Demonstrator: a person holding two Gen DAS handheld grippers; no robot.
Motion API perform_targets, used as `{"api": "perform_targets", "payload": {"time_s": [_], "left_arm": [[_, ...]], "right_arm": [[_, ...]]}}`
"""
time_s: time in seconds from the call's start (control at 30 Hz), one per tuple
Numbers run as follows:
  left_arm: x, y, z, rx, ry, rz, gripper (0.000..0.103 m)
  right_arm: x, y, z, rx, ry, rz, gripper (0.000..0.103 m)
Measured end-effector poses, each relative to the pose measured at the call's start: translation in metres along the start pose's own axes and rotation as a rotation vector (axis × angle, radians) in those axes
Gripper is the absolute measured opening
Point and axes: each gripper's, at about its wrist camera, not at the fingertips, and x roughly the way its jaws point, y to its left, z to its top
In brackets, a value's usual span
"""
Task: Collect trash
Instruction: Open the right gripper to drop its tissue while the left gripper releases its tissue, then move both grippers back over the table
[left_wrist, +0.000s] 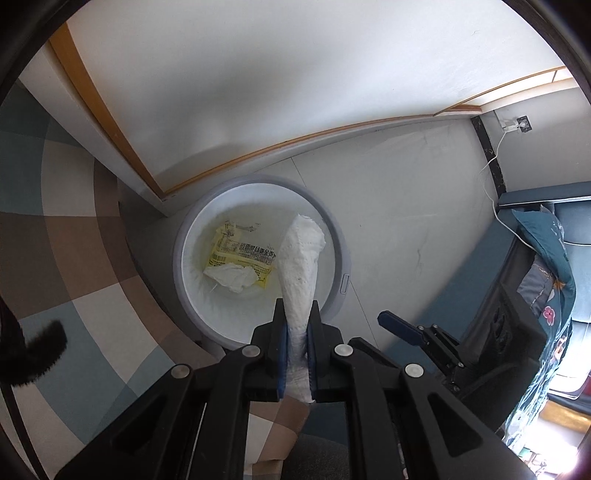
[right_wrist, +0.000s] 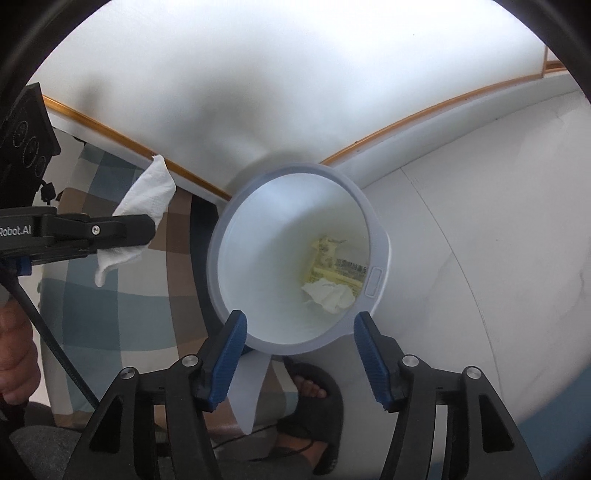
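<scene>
Partly done: yellow wrapper (left_wrist: 240, 251) and crumpled tissue (left_wrist: 232, 277) inside bin (left_wrist: 341, 258). Left hand-held gripper (left_wrist: 297, 332) clamping paper towel (left_wrist: 301, 254) above bin, release pending. Right hand-held gripper (right_wrist: 299, 354) wide, empty.

A white crumpled paper towel (left_wrist: 301, 254) is pinched at its lower end and stands up over a round pale bin (left_wrist: 341, 258). The bin stands on the floor in the corner of the room. At its bottom lie a yellow wrapper (left_wrist: 240, 253) and another crumpled tissue (left_wrist: 231, 277).
</scene>
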Motion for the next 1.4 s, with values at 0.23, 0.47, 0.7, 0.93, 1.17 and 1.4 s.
{"api": "perform_targets", "payload": {"time_s": [0.23, 0.47, 0.7, 0.93, 1.17, 1.4], "left_arm": [[0.005, 0.001, -0.003, 0.000, 0.036, 0.038, 0.026], [-0.007, 0.000, -0.005, -0.002, -0.004, 0.051, 0.050], [-0.024, -0.002, -0.016, -0.009, -0.060, 0.051, 0.053], [-0.050, -0.005, -0.035, 0.015, -0.188, 0.072, 0.064], [-0.088, 0.000, -0.060, 0.020, -0.343, 0.151, 0.070], [-0.145, 0.015, -0.091, -0.005, -0.527, 0.194, 0.071]], "right_arm": [[-0.022, -0.009, 0.001, 0.044, -0.064, -0.022, 0.069], [-0.031, -0.007, 0.002, 0.052, -0.085, -0.015, 0.073], [-0.048, -0.001, 0.000, 0.051, -0.116, -0.015, 0.078], [-0.067, 0.008, -0.004, 0.047, -0.150, -0.019, 0.083], [-0.106, 0.031, -0.005, 0.006, -0.238, -0.019, 0.083], [-0.162, 0.078, -0.009, -0.076, -0.426, -0.078, 0.083]]}}
